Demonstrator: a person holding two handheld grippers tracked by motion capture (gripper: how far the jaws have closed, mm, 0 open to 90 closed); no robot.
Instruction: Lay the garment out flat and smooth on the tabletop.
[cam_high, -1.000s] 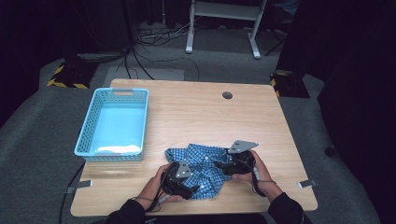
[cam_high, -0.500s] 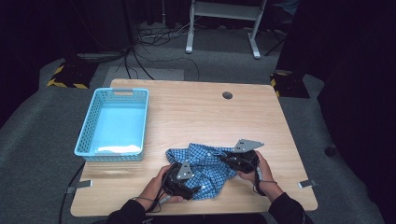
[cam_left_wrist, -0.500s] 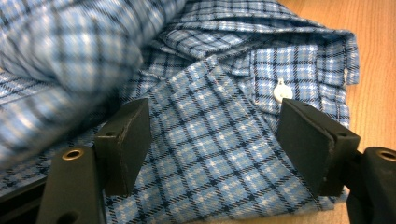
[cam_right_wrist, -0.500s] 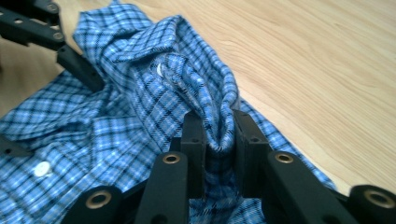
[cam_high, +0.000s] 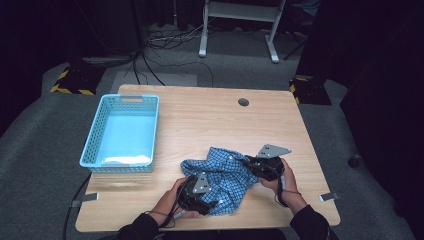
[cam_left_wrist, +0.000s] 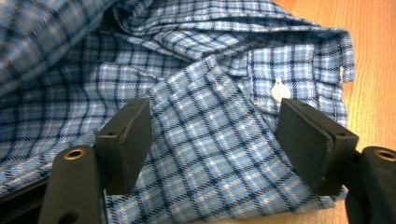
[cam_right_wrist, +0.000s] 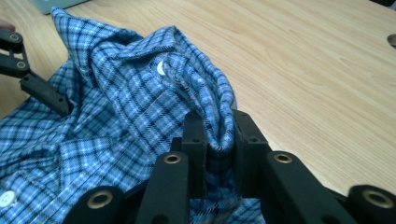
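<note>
Shirt (cam_high: 225, 175): soft woven cloth, blue check, matt, rumpled into folds; small glossy white plastic-looking buttons (cam_left_wrist: 279, 89). Table (cam_high: 210, 115) under the shirt: pale wood-grain top, smooth, low sheen. Basket (cam_high: 95, 145) left of the shirt: light blue plastic, perforated walls, slight gloss. Right gripper (cam_right_wrist: 219, 140) pads: matt black, faintly rough; grey plate (cam_high: 272, 150) looks like dull metal.

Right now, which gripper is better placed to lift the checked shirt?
The right gripper: its jaws have just closed on a fold of the shirt. The left gripper stands open over flat cloth.
</note>
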